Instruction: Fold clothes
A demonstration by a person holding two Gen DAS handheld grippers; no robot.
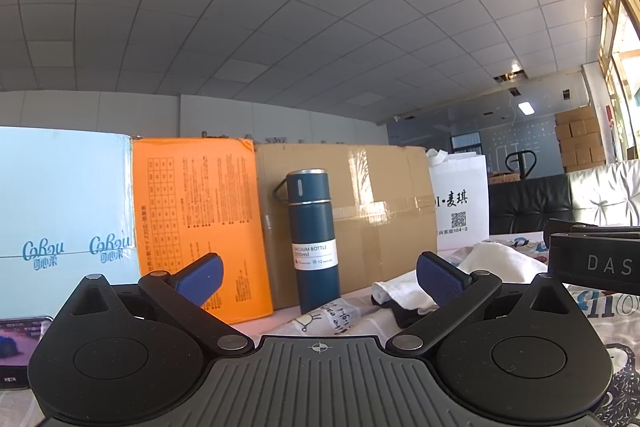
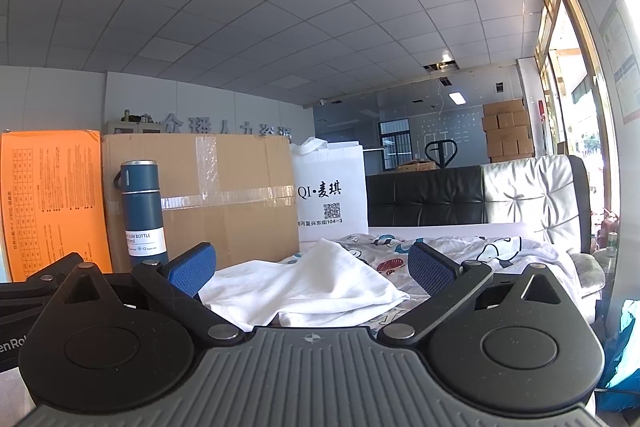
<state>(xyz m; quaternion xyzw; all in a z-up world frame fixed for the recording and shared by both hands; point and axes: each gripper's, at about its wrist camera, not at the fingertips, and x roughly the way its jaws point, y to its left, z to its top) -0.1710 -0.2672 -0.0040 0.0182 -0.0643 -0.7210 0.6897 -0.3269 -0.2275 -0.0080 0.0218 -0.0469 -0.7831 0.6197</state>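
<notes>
A crumpled white garment (image 2: pixel 304 287) lies on a cartoon-print sheet (image 2: pixel 480 251), directly ahead of my right gripper (image 2: pixel 310 269). That gripper is open, its blue pads wide apart, with nothing between them. In the left wrist view the same white garment (image 1: pixel 404 289) shows ahead and to the right, a dark piece of cloth (image 1: pixel 404 313) under its near edge. My left gripper (image 1: pixel 320 279) is open too and holds nothing. The right gripper's black body (image 1: pixel 592 259) appears at the right edge of the left wrist view.
A blue vacuum bottle (image 1: pixel 314 239) stands upright on the table in front of a brown carton (image 1: pixel 360 215). An orange box (image 1: pixel 200 223), a pale blue box (image 1: pixel 60 195) and a white bag (image 2: pixel 332 195) line the back. A phone (image 1: pixel 20 351) lies at left.
</notes>
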